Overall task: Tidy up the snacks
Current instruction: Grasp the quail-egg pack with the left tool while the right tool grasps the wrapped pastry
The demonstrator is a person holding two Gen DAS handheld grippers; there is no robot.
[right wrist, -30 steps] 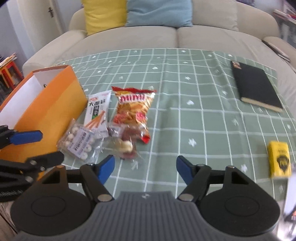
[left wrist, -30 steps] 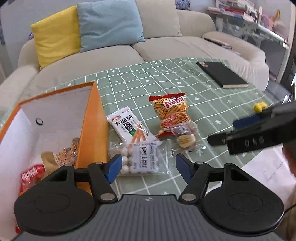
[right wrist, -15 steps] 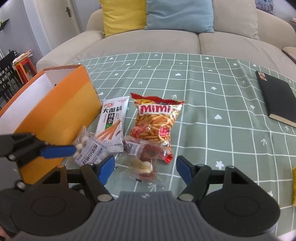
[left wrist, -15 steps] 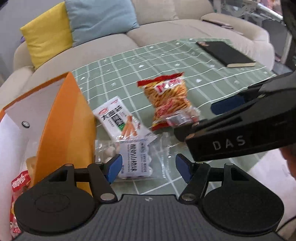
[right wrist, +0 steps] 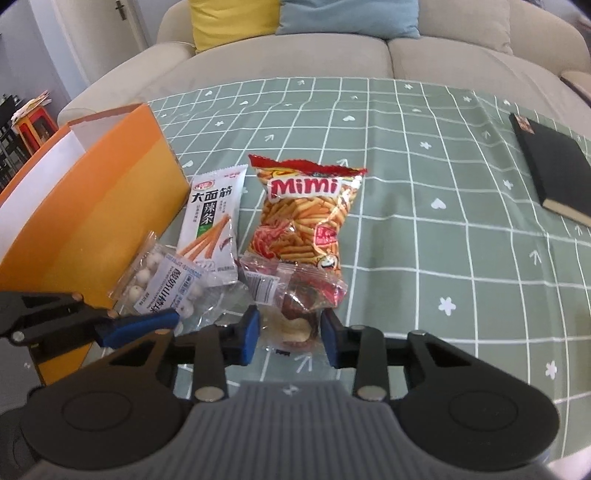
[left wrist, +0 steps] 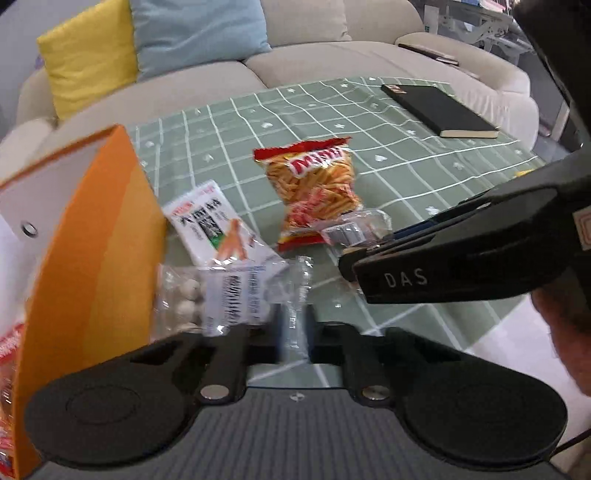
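The left gripper (left wrist: pixel 293 338) has pinched the clear bag of white candy balls (left wrist: pixel 221 299) by its corner film — it may slip. Right gripper (right wrist: pixel 290 332) is closing around the clear wrapped pastry (right wrist: pixel 295 295) between its fingers.

Beige sofa (right wrist: pixel 369 55) behind the table. Yellow cushion (left wrist: pixel 88 55) and light blue cushion (left wrist: pixel 195 33) side by side, touching, against its backrest. Green tablecloth (right wrist: pixel 443 236), white grid with small hearts, arrows and flowers. Black notebook (right wrist: pixel 550 166) closed, flat at the cloth's far right. Red stool (right wrist: pixel 35 125) with papers on top, left of the sofa.
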